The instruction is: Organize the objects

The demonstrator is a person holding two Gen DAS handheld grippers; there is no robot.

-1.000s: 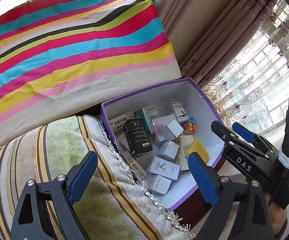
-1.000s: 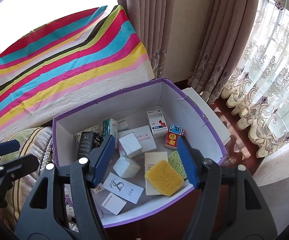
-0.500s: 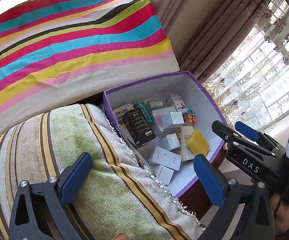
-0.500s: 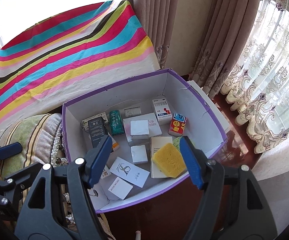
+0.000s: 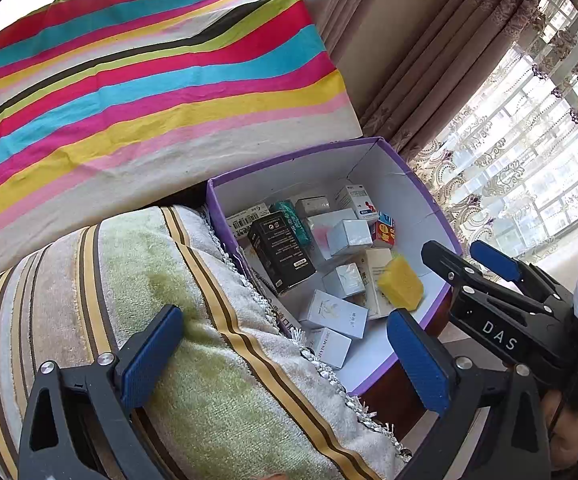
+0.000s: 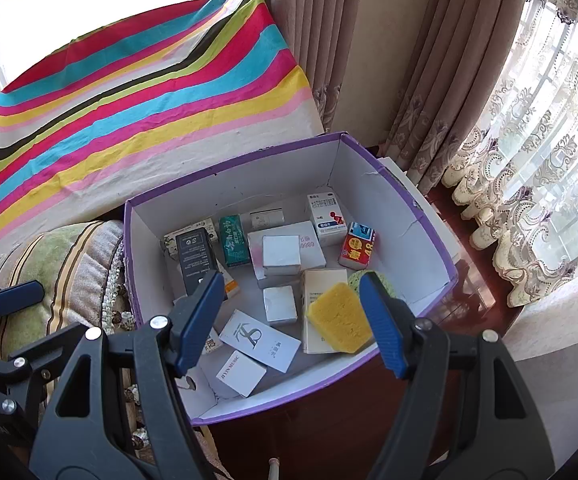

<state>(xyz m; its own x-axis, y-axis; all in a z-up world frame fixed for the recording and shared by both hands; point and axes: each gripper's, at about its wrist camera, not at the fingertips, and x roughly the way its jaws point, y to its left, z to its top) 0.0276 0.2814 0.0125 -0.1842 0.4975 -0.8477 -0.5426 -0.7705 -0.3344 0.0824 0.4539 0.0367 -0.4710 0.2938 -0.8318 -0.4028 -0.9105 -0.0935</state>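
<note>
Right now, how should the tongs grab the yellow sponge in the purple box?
Grip the yellow sponge across its two long sides, coming down from above. It lies on top of a cream carton, sides exposed, at the purple box front; the open right tongs probably span it.

The box [image 6: 429, 236] holds the sponge [image 6: 339, 318] — cushion [image 6: 69, 256] left, curtains [image 6: 529, 200] right.

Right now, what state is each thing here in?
Purple box: open, no lid on it, full of small cartons.
Yellow sponge: loose, lying on a carton.
Black carton: lying flat.
Left gripper: fingers wide apart, empty.
Right gripper: fingers apart, empty.
</note>
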